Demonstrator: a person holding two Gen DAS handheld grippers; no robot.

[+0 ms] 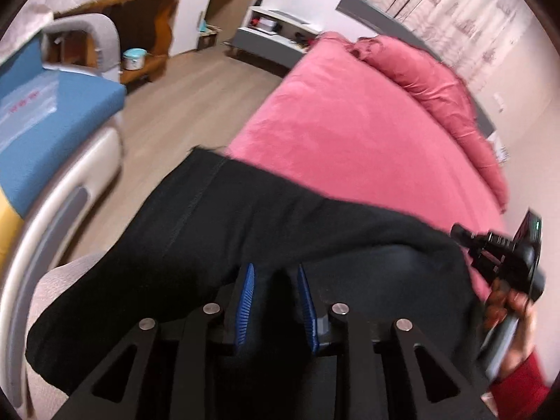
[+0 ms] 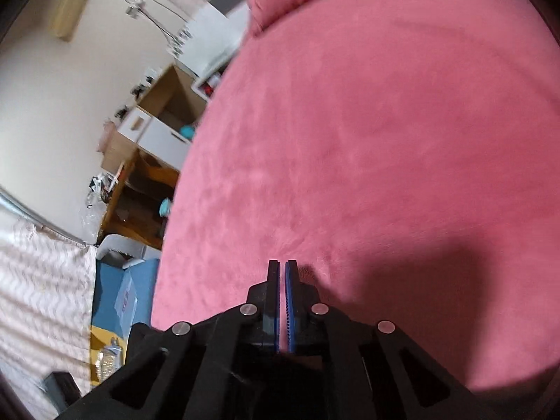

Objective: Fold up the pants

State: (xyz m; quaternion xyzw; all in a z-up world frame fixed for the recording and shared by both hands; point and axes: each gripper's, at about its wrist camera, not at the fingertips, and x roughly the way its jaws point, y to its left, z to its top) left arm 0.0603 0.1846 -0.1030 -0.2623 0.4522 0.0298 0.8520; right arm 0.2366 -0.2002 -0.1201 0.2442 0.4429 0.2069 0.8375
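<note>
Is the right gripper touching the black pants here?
Apart. The right wrist view shows the right gripper shut over bare pink bedspread, with no black pants at its fingers.

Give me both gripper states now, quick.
Left gripper: partly open over the black pants; a grip cannot be told.
Right gripper: closed, empty, above the pink bed cover.

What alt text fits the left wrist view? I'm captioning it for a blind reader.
Black pants drape across a pink bed, with the left gripper and its blue pads over the fabric. A hand holds the right gripper at the right edge.
</note>
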